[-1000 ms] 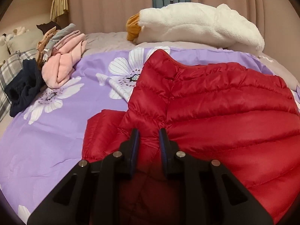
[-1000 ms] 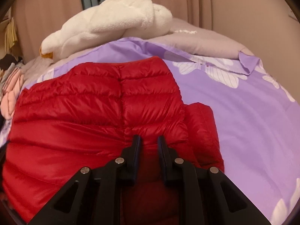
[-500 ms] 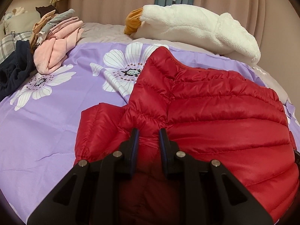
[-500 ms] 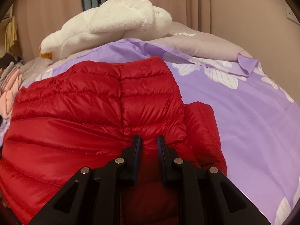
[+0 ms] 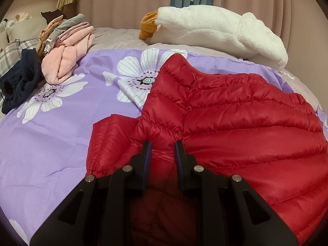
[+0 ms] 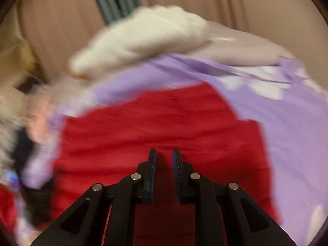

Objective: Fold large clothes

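Left wrist view: left gripper [image 5: 162,145] pinching red puffy jacket [image 5: 246,123], lying on purple bed cover [image 5: 51,143]. Right gripper [image 6: 164,153] also clamping jacket, view blurry. Folding step starting. Next: both lifting together, laying near half over far half.

Red jacket [image 5: 235,119]: glossy quilted puffer cloth, slick sheen, pinched between the left gripper [image 5: 163,146] pads. Gripper fingers [image 5: 146,160]: matt black plastic, 4 small shiny metal pins. Purple sheet [image 5: 47,143] left of the gripper: smooth thin cloth, faintly creased, white flower print. Ahead of the gripper, white garment [image 5: 221,28]: fluffy fleece. Far left, pink clothes [image 5: 67,57]: soft matt knit.
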The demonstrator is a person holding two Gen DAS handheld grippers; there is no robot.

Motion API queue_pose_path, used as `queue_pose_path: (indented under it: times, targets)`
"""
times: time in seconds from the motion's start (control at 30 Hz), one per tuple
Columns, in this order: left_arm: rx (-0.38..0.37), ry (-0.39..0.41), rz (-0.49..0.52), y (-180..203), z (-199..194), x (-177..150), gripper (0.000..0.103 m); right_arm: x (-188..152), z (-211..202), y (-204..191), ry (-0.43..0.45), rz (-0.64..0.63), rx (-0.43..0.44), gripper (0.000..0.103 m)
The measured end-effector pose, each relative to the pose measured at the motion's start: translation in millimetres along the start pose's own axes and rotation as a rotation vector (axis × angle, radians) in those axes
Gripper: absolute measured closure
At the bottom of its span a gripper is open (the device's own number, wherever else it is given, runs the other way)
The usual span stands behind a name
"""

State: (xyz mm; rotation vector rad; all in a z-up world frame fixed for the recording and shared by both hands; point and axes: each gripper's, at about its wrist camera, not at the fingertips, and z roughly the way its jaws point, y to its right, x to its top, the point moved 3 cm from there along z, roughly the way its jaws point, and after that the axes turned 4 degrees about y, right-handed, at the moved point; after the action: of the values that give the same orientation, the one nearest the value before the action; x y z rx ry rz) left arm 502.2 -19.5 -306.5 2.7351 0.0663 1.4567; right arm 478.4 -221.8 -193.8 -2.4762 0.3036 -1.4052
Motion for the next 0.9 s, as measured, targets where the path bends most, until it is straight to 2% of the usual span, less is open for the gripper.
queue_pose_path:
  times: [0.07, 0.17, 0.23, 0.33, 0.4, 0.63, 0.77, 0.9]
  targets:
    - [-0.003, -0.001, -0.008, -2, 0, 0, 0.079, -8, 8, -28, -0.030, -0.082, -0.053, 0.085]
    - [0.009, 0.007, -0.003, -1, -1, -1, 0.079, -32, 36, -38, -0.095, -0.063, -0.112, 0.085]
    - [0.007, 0.003, -0.006, -2, 0, -1, 0.078, -43, 50, -36, -0.073, -0.083, -0.165, 0.085]
    - [-0.007, 0.003, -0.022, -5, 0, -2, 0.078, -60, 67, -47, 0.001, -0.207, -0.260, 0.085]
    - [-0.014, 0.000, -0.029, -5, 1, -2, 0.078, -62, 74, -51, 0.007, -0.236, -0.289, 0.085]
    - [-0.018, -0.002, -0.035, -5, 1, -2, 0.078, -58, 79, -41, 0.008, -0.169, -0.221, 0.085]
    - [0.003, 0.001, -0.023, -4, -1, -1, 0.077, -61, 75, -44, 0.006, -0.191, -0.243, 0.085]
    - [0.144, -0.022, 0.037, 2, -23, -1, 0.065, -53, 63, -51, -0.075, -0.255, -0.271, 0.085]
